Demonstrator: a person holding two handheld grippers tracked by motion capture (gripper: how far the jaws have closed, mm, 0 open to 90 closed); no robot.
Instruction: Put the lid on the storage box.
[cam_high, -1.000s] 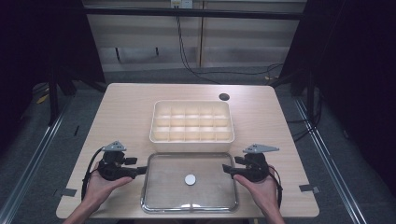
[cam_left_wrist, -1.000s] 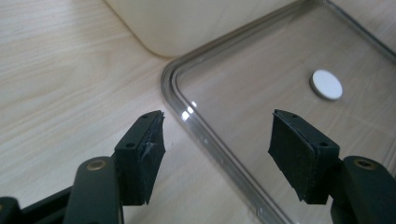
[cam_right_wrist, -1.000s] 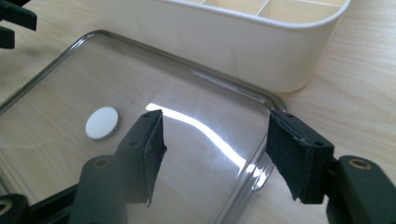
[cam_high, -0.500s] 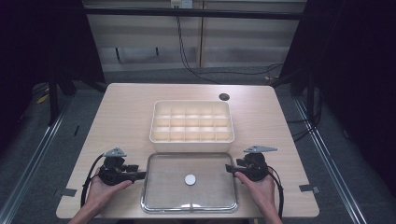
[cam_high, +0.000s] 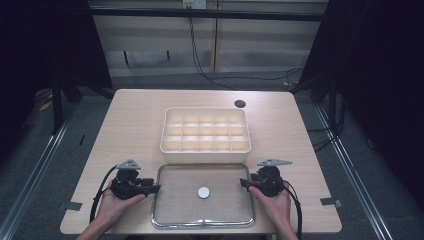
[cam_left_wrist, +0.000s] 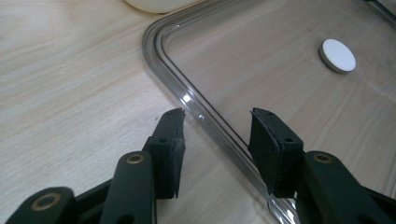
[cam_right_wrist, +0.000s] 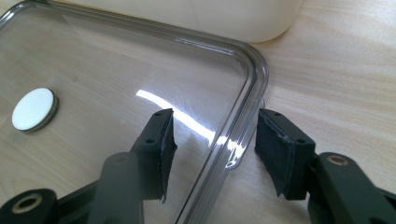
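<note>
A clear plastic lid (cam_high: 180, 175) lies flat on the table near its front edge, with a small white round knob (cam_high: 203, 192) at its middle. My left gripper (cam_high: 155, 188) is open at the lid's left edge; its jaws straddle the lid's rim (cam_left_wrist: 205, 121), one over the wood and one over the lid. My right gripper (cam_high: 243, 183) is open at the lid's right edge, its jaws astride the rim (cam_right_wrist: 243, 121) in the same way. The knob (cam_left_wrist: 337, 55) (cam_right_wrist: 33, 109) lies farther in. Neither gripper holds anything.
A cream compartment tray (cam_high: 205, 131) with several empty cells stands just behind the lid, its wall (cam_right_wrist: 196, 16) close to the lid's far edge. A dark round hole (cam_high: 239, 103) sits at the table's back right. Bare wood (cam_high: 125, 125) stretches to either side.
Both grippers have drawn slightly toward the table's front and settled at the lid's side edges. The lid and tray have not moved.
</note>
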